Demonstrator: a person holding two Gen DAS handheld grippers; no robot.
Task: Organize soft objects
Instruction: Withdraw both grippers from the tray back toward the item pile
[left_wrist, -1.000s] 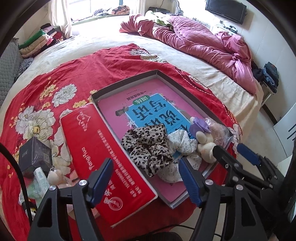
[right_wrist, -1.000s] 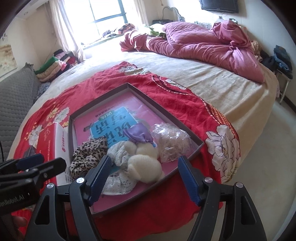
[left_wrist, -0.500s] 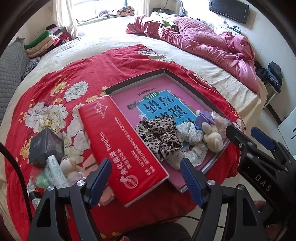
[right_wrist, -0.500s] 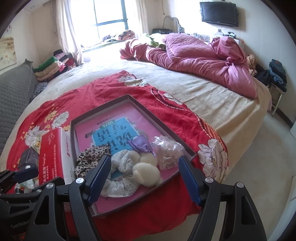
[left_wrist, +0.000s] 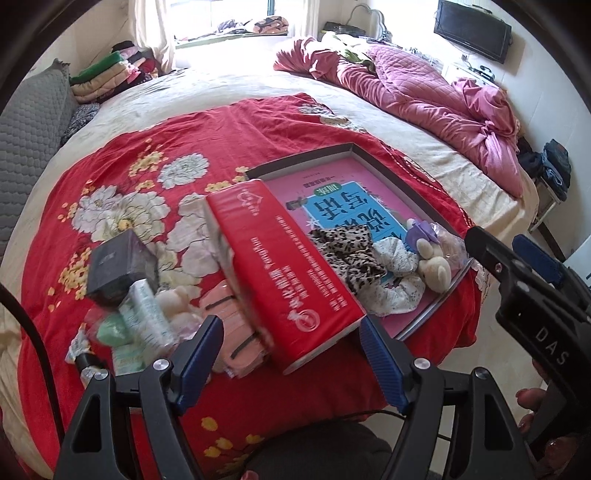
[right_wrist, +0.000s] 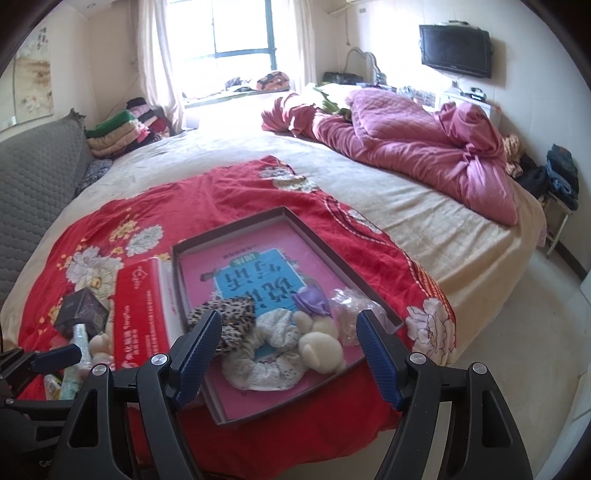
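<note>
While both grippers hang over the near edge of the bed with nothing between their fingers, the left gripper (left_wrist: 290, 354) and the right gripper (right_wrist: 288, 350) each stand spread wide and empty. Several soft things already lie in the shallow box tray (right_wrist: 314, 236): a leopard-print scrunchie (right_wrist: 231, 314), a white lace scrunchie (right_wrist: 275, 365), a cream plush toy (right_wrist: 321, 349) with a purple bow (right_wrist: 312, 301), and a crinkled clear bag (right_wrist: 349, 319) just beside it. More soft pieces wait outside the tray, to the left of the red box (left_wrist: 288, 273): a small cream plush (left_wrist: 175, 306) and a pink striped cloth (left_wrist: 231, 332), mixed in among a dark cube box (left_wrist: 118, 267) and a pale tube (left_wrist: 146, 317). The next pick probably belongs to the left gripper; it would do well to come down over the small plush, pinch its body rather than a limb, and avoid dragging the tube or the cloth along. On the right gripper's body the letters "DAS" (left_wrist: 550, 347) can be read; the red box carries white Chinese print and a round emblem, too small to read, and the tray's blue panel shows large Chinese characters upside down.
</note>
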